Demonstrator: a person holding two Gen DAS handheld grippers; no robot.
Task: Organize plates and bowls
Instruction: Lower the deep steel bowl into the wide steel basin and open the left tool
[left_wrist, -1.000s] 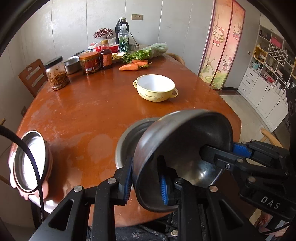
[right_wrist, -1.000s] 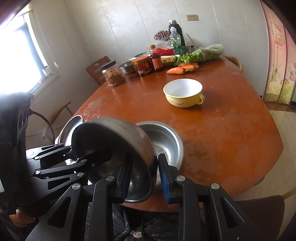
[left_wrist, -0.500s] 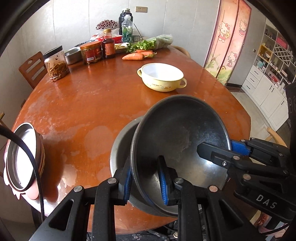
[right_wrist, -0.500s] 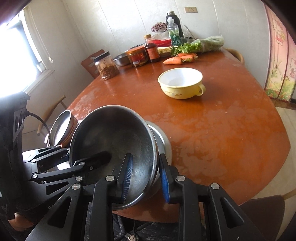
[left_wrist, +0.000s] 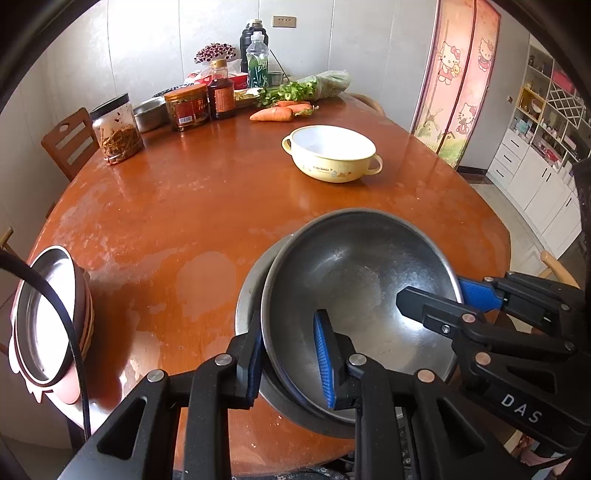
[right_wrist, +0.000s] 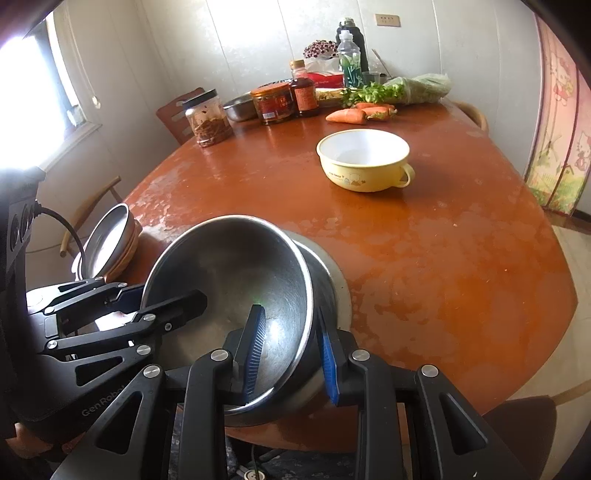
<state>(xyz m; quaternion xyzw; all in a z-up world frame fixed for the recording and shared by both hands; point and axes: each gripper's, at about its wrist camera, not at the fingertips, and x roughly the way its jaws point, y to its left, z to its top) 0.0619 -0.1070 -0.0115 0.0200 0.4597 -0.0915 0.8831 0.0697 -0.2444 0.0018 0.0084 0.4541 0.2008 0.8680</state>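
**Two grippers hold a steel bowl over a second bowl at the table's near edge**

Much of the lower bowl (left_wrist: 246, 295) is hidden: only a crescent of its rim shows past the upper bowl (left_wrist: 354, 280), to the left in the left wrist view and to the right in the right wrist view. Whether the upper bowl rests fully inside it or still sits tilted against it cannot be told for certain; it looks slightly tilted. The near edge of the table (left_wrist: 184, 206) is cut off behind the gripper bodies.

The left gripper (left_wrist: 291, 354) reaches forward from the near edge, its two blue-padded fingers closed on the upper bowl's near-left rim, one pad outside and one inside. The right gripper (right_wrist: 288, 343) grips the same bowl's near-right rim in the same way, one pad in the bowl, one outside. Each gripper shows in the other's camera, coming in from the side with a finger over the rim.

Far left of the left gripper, at the table's edge, stands a stack of plates (left_wrist: 48, 314), partly crossed by a black cable. Well ahead of both grippers sits a yellow bowl (left_wrist: 332, 153) with handles. Beyond it, at the far side, are jars (left_wrist: 118, 127), bottles and carrots (left_wrist: 273, 114).
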